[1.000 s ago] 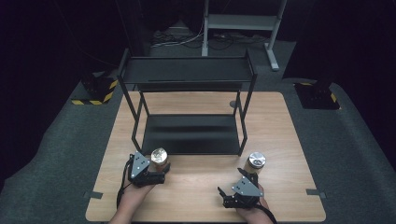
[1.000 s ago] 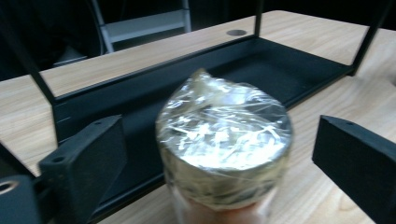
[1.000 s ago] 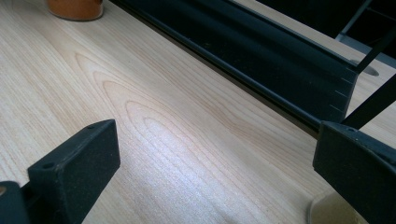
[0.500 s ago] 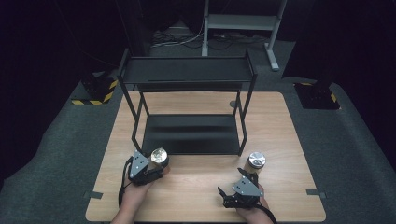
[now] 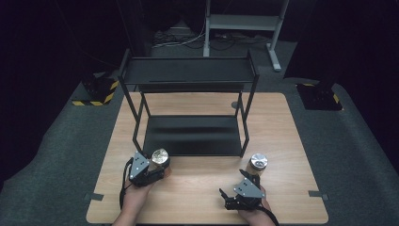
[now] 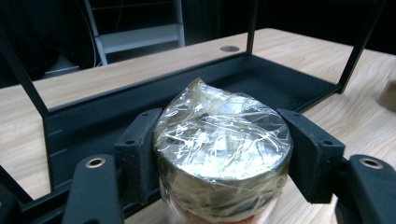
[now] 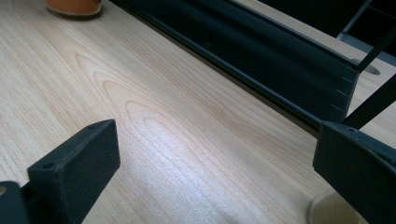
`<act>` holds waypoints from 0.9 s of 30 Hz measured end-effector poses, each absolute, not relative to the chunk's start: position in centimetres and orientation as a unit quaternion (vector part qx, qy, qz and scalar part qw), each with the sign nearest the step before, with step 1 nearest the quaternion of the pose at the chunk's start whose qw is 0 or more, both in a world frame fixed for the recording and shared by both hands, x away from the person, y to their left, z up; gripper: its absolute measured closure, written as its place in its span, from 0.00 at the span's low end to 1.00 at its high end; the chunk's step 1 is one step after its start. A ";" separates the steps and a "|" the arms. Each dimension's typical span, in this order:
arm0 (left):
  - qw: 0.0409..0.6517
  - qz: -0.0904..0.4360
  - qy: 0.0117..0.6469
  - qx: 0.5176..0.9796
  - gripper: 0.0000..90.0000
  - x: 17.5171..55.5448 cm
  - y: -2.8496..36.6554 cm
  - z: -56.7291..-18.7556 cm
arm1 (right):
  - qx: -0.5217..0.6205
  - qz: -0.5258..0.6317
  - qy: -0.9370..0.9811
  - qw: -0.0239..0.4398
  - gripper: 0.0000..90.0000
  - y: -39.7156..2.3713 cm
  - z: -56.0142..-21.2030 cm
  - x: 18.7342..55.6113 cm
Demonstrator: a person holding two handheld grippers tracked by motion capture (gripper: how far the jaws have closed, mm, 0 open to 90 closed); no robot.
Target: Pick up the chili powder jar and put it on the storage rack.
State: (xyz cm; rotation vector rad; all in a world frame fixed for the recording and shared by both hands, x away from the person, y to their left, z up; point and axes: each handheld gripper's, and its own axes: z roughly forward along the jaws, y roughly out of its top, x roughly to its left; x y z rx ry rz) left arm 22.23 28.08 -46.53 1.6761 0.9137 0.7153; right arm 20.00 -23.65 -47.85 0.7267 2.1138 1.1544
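Note:
A jar with a clear-film-wrapped metal lid (image 5: 160,157) stands at the table's front left, just ahead of the black rack. My left gripper (image 5: 151,170) is shut on it; in the left gripper view both pads press on the sides of the jar (image 6: 223,154) below its lid, and the jaws of the left gripper (image 6: 224,140) have just been closing on it. A second jar with a silver lid (image 5: 258,162) stands at the front right. Just short of it, my right gripper (image 5: 229,197) rests low over the wood, open with nothing between its pads (image 7: 215,158).
A black two-tier metal rack (image 5: 188,70) stands in the middle of the wooden table (image 5: 282,132), its low shelf (image 5: 193,134) bare. Bare wood lies between the two hands. Dark floor surrounds the table, and a grey frame stands behind it.
The left gripper's jaws have closed around the film-topped jar. Both hands and the second jar have kept their places.

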 end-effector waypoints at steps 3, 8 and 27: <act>0.530 0.301 0.379 0.696 0.38 21.9 28.1 -45.9 | 0.274 0.438 0.799 0.308 0.00 -23.7 -47.9 20.0; 0.538 0.308 0.369 0.693 0.38 21.5 28.2 -44.5 | 0.276 0.439 0.798 0.306 0.00 -23.8 -47.9 20.0; 0.564 0.330 0.339 0.677 0.38 21.2 28.6 -38.0 | 0.277 0.439 0.798 0.306 0.00 -23.8 -47.9 20.0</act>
